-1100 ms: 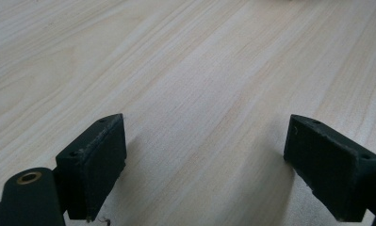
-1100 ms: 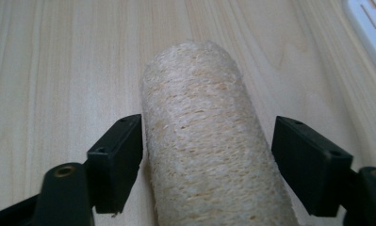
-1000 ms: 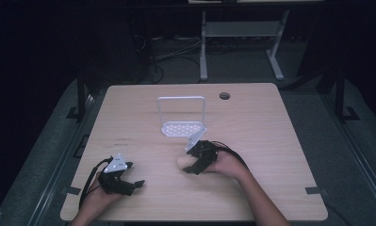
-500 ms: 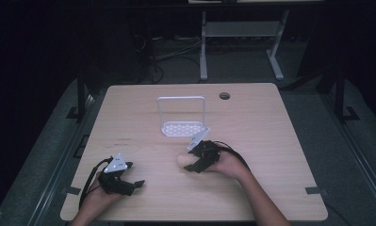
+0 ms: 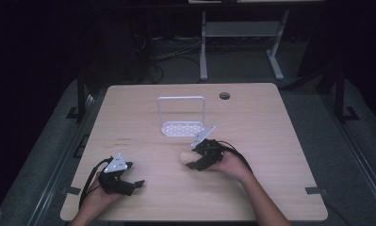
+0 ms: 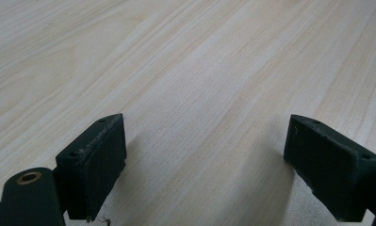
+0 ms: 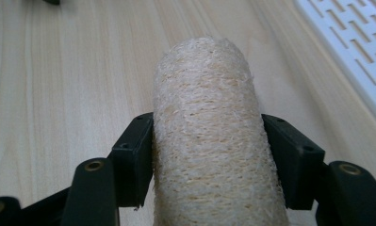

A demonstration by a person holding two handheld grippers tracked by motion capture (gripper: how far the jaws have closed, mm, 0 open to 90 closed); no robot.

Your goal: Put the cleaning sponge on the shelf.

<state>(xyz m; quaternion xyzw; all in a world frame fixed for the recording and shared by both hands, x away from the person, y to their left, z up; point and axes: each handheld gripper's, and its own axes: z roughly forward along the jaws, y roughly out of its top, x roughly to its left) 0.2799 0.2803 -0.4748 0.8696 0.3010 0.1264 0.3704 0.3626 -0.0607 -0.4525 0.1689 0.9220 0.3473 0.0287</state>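
Between the two black jaws of my right gripper sits a pale tan, coarse-fibred loofah cylinder, clamped across its width with a jaw pad pressed against each flank. Its long axis runs straight ahead along the gripper's own pointing line, and its rounded free end projects well forward of the jaw tips. Seen from the high view, the right gripper points toward my left, so the loofah cylinder lies low over the light wooden table with its free end aimed at the left half of the surface; whether it touches the wood I cannot tell.

Ahead and to the right of the right gripper's jaws lies the white perforated plastic rack base, close beside the loofah but apart from it. From above, the white rack with its upright wire frame stands just beyond the right gripper, farther from me.

My left gripper is spread wide with nothing between its jaws, bare table grain under them. It rests near my edge of the table, well apart from the loofah.

Judgement: the right hand, already gripping the cylinder, is nearer the rack; any placement there requires swinging the long axis away from its present leftward heading.
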